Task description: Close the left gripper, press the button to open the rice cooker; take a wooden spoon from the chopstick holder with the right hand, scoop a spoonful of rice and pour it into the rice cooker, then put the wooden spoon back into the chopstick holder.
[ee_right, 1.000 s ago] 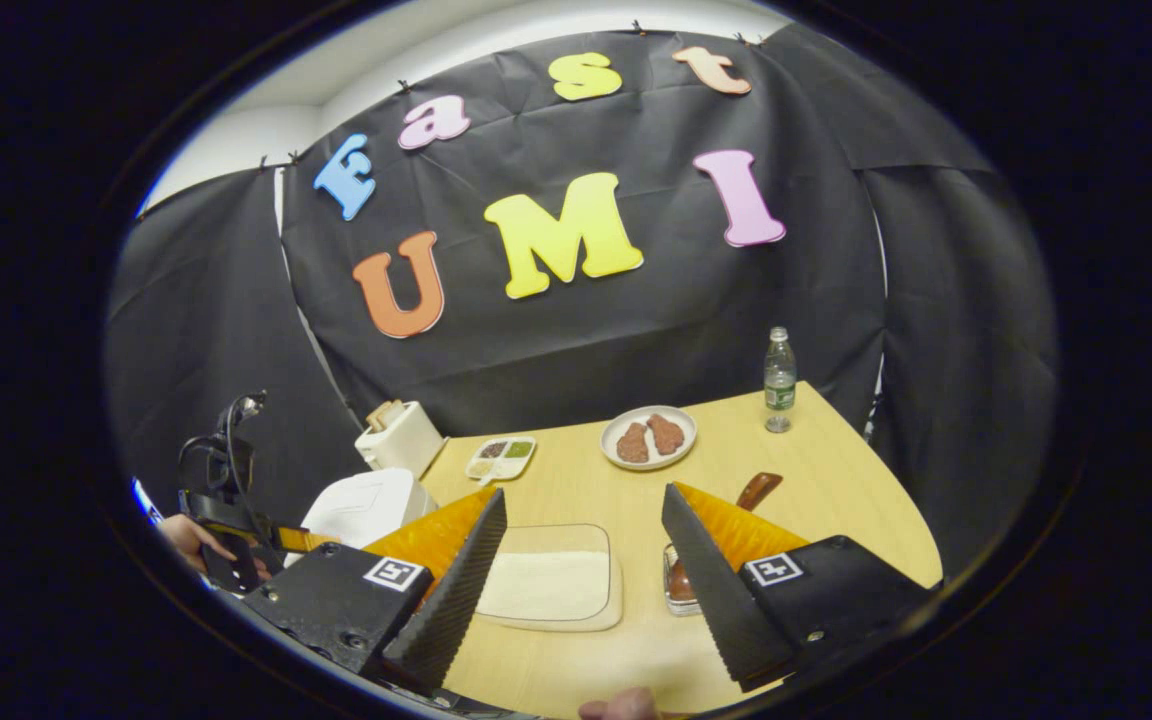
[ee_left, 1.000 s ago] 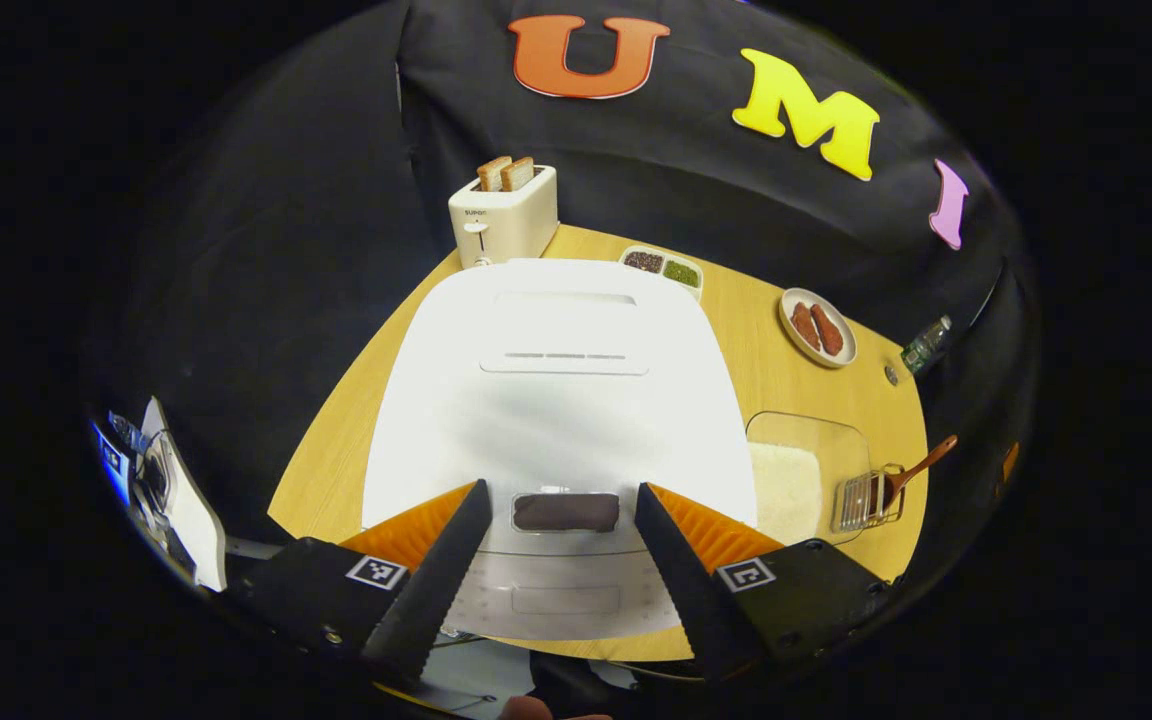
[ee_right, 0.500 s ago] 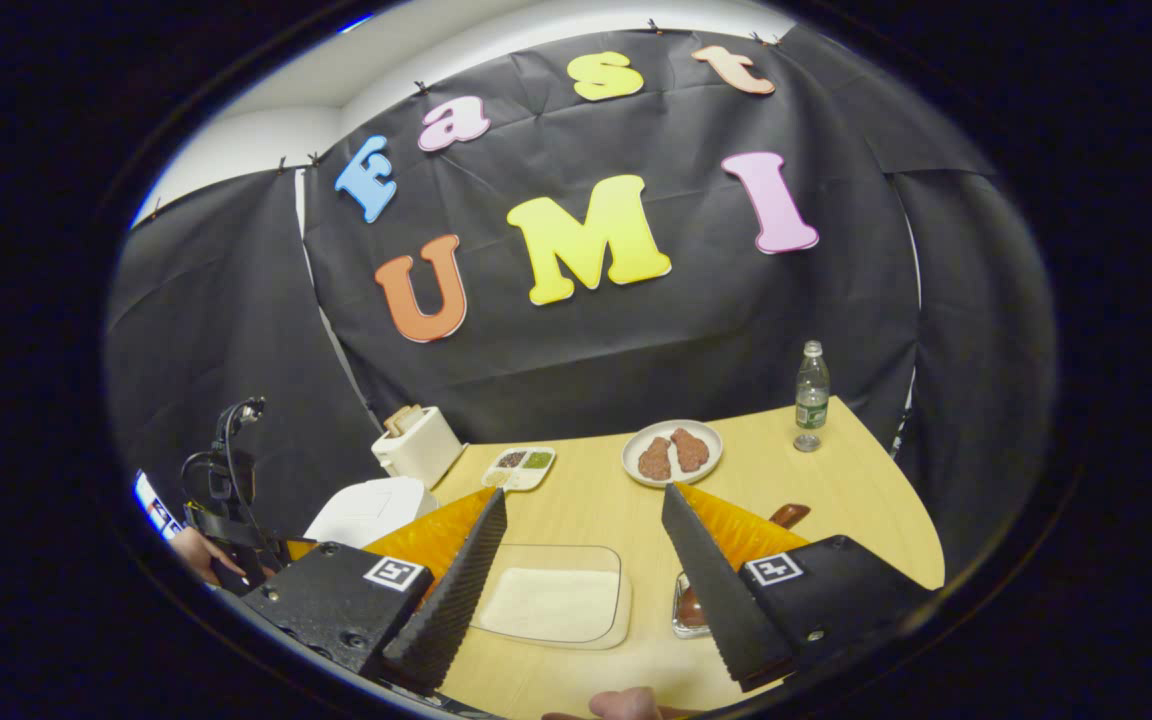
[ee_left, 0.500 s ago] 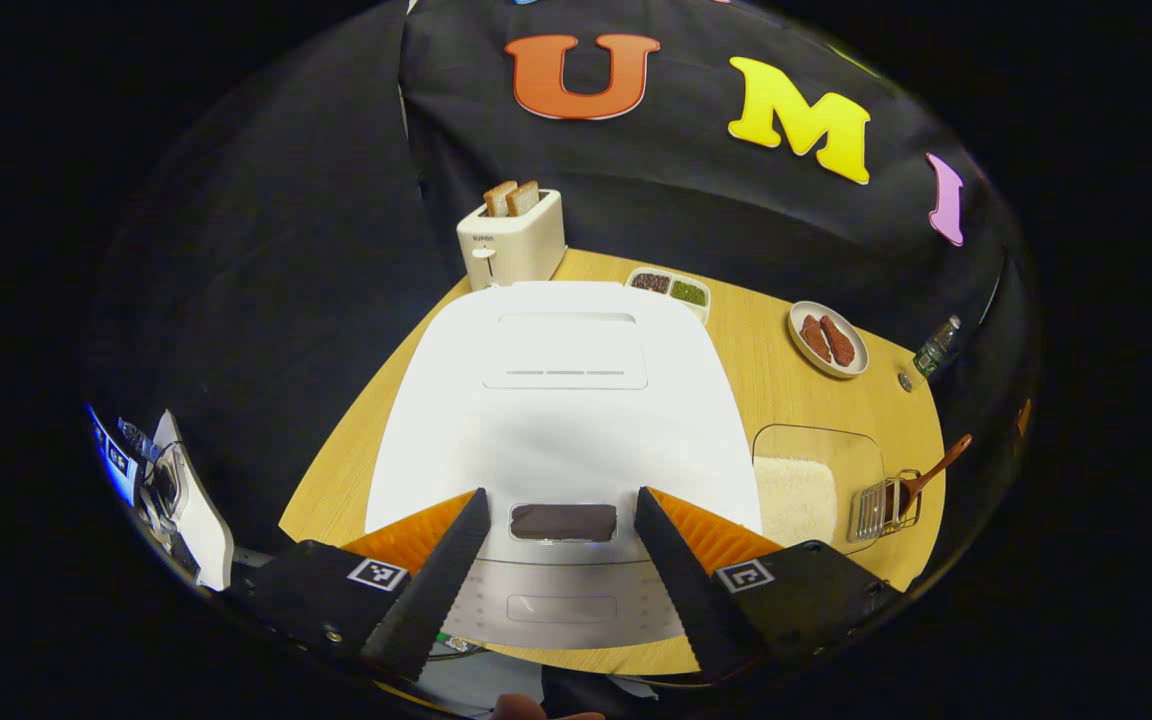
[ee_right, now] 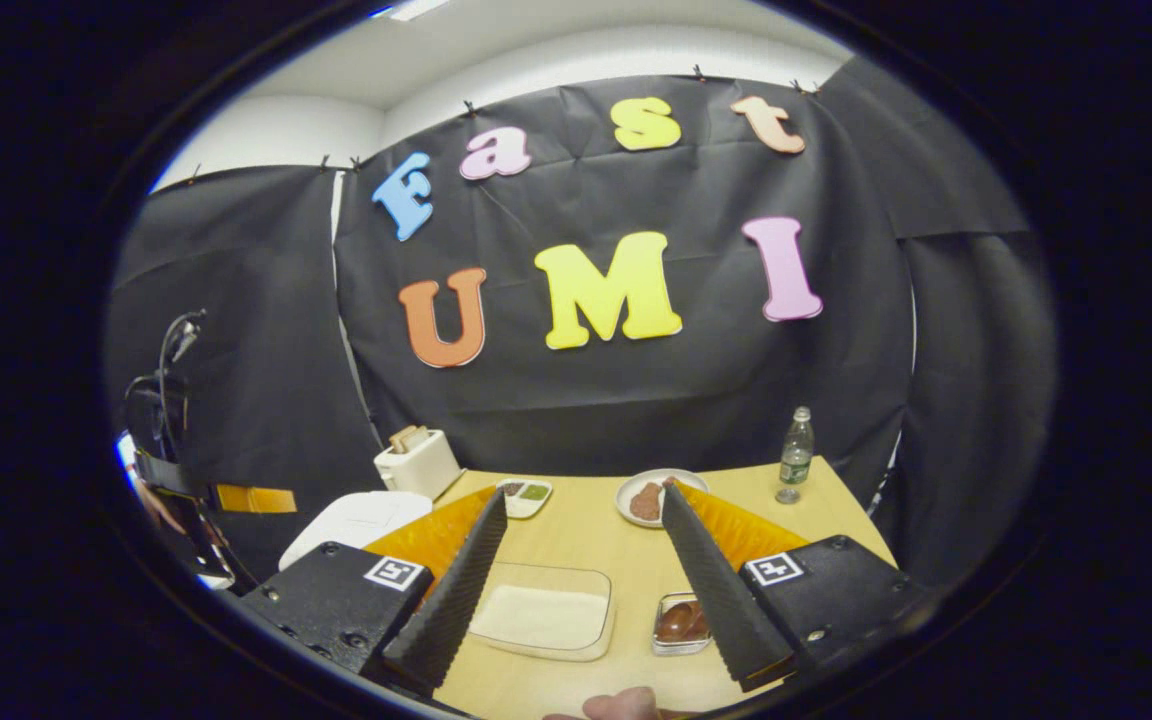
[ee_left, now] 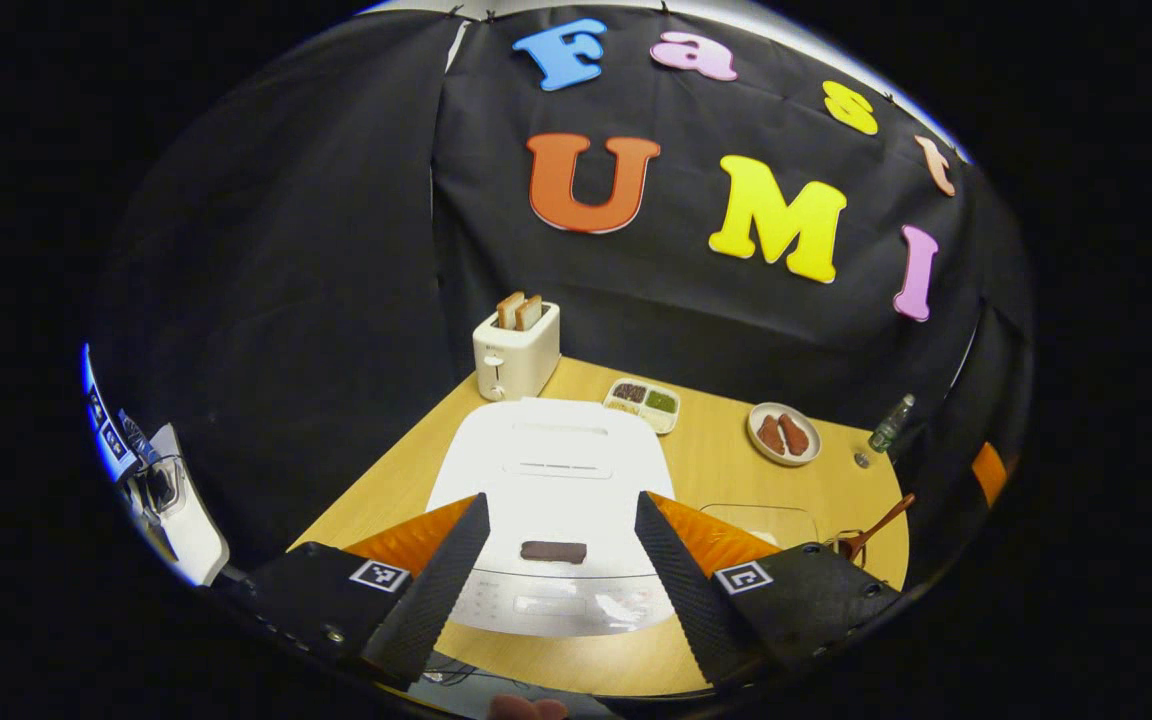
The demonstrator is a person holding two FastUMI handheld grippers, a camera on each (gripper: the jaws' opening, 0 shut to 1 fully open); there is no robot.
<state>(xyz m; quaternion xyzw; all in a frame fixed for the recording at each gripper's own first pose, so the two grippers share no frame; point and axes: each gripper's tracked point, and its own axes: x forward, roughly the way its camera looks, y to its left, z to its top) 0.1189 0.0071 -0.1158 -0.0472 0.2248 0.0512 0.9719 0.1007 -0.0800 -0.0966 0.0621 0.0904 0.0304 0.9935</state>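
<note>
Rice cooker sat white and lid-down at the lower centre of the left gripper view, its dark button on the front edge between and beyond the tips of the left gripper. That gripper's jaws were spread wide and off the button, so by my reading the coming move called for pressing them together first, then going forward and down onto the button. The cooker's long axis ran away from the camera toward the toaster.

In the right gripper view the right gripper hung spread and empty above the table. The rice dish lay between its fingers, and the chopstick holder sat at the lower right of that frame, just beside the right finger. The wooden spoon leaned up and to the right from the holder at the right of the left gripper view. The right gripper looked nearer to it.

No brand or label was legible; the cooker's panel markings were too small.
</note>
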